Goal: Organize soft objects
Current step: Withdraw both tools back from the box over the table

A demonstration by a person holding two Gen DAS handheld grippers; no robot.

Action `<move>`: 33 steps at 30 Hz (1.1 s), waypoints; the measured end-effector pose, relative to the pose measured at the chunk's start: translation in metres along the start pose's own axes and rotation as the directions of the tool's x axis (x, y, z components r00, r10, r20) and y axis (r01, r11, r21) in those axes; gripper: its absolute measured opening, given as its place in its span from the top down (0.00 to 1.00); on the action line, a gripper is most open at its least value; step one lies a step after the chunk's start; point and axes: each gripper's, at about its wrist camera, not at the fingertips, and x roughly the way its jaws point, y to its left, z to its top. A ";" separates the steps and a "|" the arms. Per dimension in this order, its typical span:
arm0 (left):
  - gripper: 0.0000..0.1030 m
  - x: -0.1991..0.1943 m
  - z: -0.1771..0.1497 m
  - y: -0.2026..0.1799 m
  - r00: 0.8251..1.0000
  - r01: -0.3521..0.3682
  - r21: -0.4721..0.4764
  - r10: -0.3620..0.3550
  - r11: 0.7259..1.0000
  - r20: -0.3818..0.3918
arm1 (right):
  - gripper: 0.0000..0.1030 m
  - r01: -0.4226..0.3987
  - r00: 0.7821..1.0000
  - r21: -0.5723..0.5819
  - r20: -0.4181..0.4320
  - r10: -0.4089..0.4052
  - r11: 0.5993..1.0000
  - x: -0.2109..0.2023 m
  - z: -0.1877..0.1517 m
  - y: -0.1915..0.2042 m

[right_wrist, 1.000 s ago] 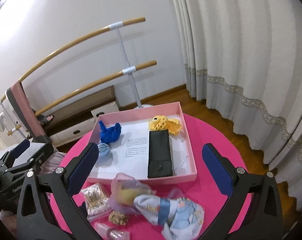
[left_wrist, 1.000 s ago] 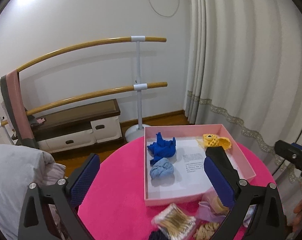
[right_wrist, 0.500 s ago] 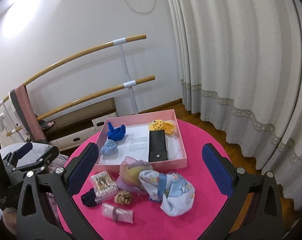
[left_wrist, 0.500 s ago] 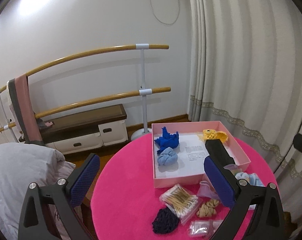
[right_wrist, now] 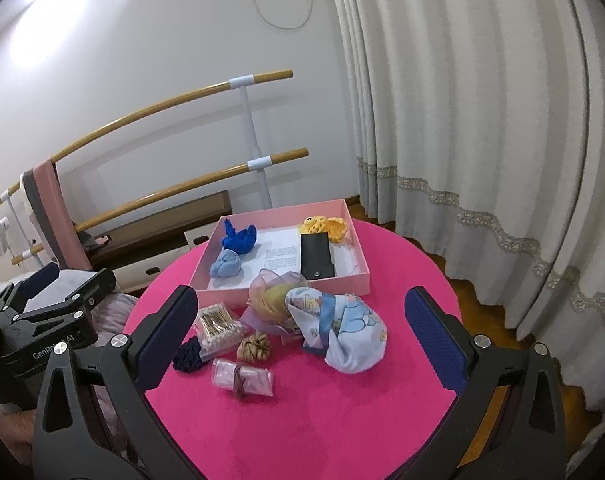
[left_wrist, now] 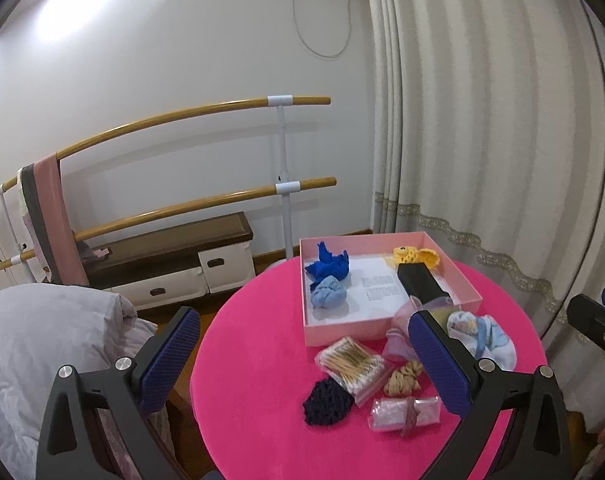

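A pink box [left_wrist: 468,280] [right_wrist: 360,248] rests on a round pink table [right_wrist: 302,412] and holds a dark blue cloth [right_wrist: 239,238], a light blue cloth ball [right_wrist: 226,263], a yellow crochet piece [right_wrist: 326,227] and a black pouch [right_wrist: 316,257]. In front of the box lie a light blue patterned cloth [right_wrist: 348,330], a sheer pink-yellow scarf [right_wrist: 272,292], a tan scrunchie [right_wrist: 254,346], a navy knit piece [left_wrist: 328,402], a bag of cotton swabs [left_wrist: 350,364] and a small pink packet [right_wrist: 242,376]. My left gripper [left_wrist: 306,360] and right gripper [right_wrist: 302,340] both hang open above the table, holding nothing.
Two wooden ballet bars [left_wrist: 206,200] on a white post run along the white wall, with a low cabinet [left_wrist: 174,268] beneath. Grey bedding [left_wrist: 42,340] lies at the left. Long pale curtains [right_wrist: 482,140] hang at the right.
Both grippers have pulled back and up from the box, so the whole table and the loose items in front of the box now show. Both stayed open.
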 end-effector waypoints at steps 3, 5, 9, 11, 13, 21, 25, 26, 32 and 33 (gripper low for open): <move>0.00 -0.008 -0.004 0.001 1.000 0.002 -0.002 -0.002 1.000 -0.002 | 0.00 -0.005 1.000 -0.004 0.000 0.005 1.000 -0.004 -0.004 0.003; 0.00 -0.012 -0.005 0.001 1.000 0.001 -0.004 -0.001 1.000 -0.001 | 0.00 -0.003 1.000 -0.007 0.004 0.003 1.000 -0.008 -0.005 0.004; 0.00 -0.023 -0.010 0.003 1.000 0.000 -0.008 0.000 1.000 0.005 | 0.00 0.001 1.000 -0.012 0.015 -0.001 1.000 -0.014 -0.009 0.006; 0.00 -0.028 -0.013 0.003 1.000 -0.002 -0.009 0.002 1.000 0.010 | 0.00 0.003 1.000 -0.018 0.017 -0.003 1.000 -0.017 -0.011 0.008; 0.00 -0.032 -0.015 0.004 1.000 -0.005 -0.012 0.005 1.000 0.015 | 0.00 0.001 1.000 -0.024 0.016 -0.001 1.000 -0.018 -0.013 0.009; 0.00 -0.042 -0.022 0.010 0.999 -0.004 -0.037 0.005 0.999 0.033 | 0.00 0.000 1.000 -0.029 0.018 0.001 1.000 -0.024 -0.017 0.011; 0.00 -0.044 -0.025 0.010 1.000 -0.002 -0.038 0.003 0.999 0.031 | 0.00 0.004 1.000 -0.033 0.016 -0.004 0.999 -0.025 -0.019 0.011; 0.00 -0.044 -0.026 0.011 1.000 0.000 -0.037 0.001 0.999 0.028 | 0.00 0.006 1.000 -0.034 0.014 -0.006 0.999 -0.025 -0.019 0.011; 0.00 -0.040 -0.028 0.012 1.000 0.005 -0.037 -0.005 0.999 0.016 | 0.00 0.024 1.000 -0.025 0.009 -0.024 0.999 -0.024 -0.018 0.003; 0.00 -0.038 -0.029 0.013 1.000 0.007 -0.039 -0.006 0.999 0.014 | 0.00 0.026 1.000 -0.023 0.009 -0.025 0.999 -0.024 -0.018 0.002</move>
